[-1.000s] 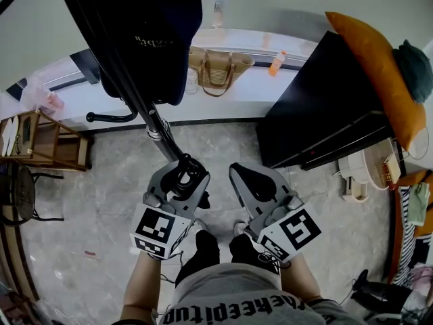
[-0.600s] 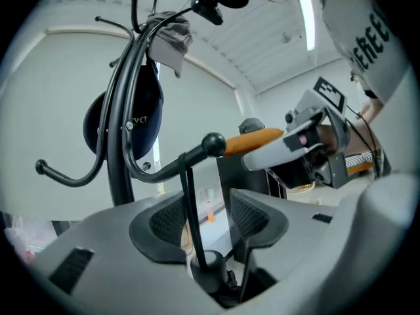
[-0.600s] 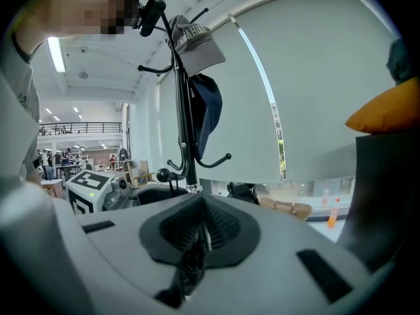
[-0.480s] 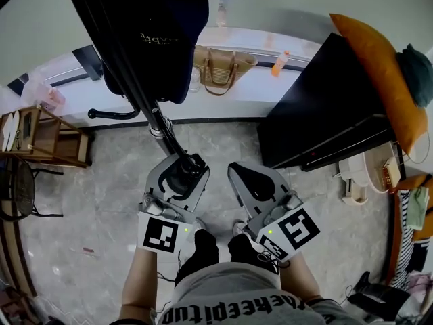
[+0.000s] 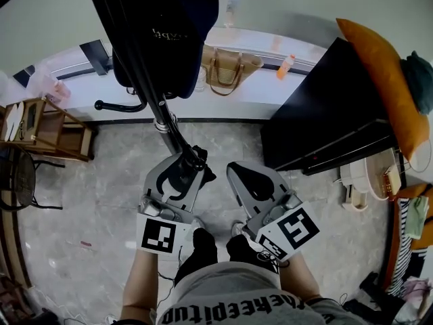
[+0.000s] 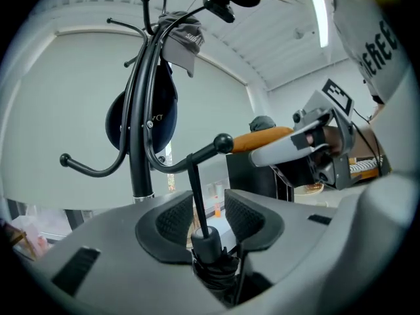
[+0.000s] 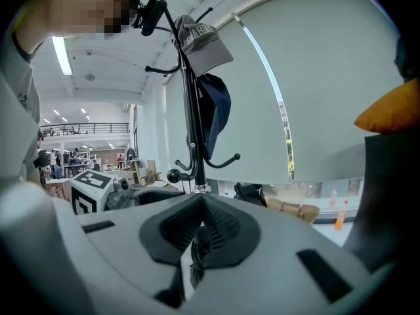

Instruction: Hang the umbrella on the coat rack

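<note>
One coat rack holds two caps and one umbrella strap.

We stand on the floor with the coat rack straight ahead of us, its pole rising just before the left tool. The right tool is beside the left one, to its right, jaws together. The umbrella stands between the left tool's closing jaws, and its strap runs up and over a low hook of the rack. A cap hangs higher on the rack. Behind the rack runs a ledge; on it sit a handbag and, right of that, a bottle. A cabinet stands at our right with a cushion at its right side. A wooden shelf stands at our left, below the ledge, a chair nearer us on that side
</note>
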The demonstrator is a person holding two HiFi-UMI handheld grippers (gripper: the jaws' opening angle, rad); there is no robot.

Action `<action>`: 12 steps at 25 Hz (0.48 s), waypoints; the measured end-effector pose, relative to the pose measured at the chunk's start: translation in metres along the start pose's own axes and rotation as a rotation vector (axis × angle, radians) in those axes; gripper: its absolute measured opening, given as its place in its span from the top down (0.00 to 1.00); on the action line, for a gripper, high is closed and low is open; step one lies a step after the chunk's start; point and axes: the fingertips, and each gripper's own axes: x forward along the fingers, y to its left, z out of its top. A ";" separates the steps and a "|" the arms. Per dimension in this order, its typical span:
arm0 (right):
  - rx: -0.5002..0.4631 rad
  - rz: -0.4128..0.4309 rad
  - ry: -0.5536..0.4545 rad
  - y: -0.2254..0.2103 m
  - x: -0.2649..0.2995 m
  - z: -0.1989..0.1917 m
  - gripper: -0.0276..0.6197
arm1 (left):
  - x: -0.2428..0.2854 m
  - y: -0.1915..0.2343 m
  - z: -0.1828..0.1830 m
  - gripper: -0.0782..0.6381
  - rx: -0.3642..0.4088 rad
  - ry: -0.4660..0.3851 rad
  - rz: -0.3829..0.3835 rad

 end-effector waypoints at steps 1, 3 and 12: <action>-0.001 0.005 -0.001 0.001 0.000 0.000 0.94 | -0.002 0.000 0.000 0.68 0.000 0.001 0.009; -0.004 0.014 -0.003 0.003 -0.001 0.001 0.94 | -0.005 0.002 0.000 0.70 -0.007 0.004 0.032; -0.028 0.076 -0.010 0.020 -0.005 0.004 0.94 | -0.030 0.008 0.012 0.84 -0.024 -0.022 0.136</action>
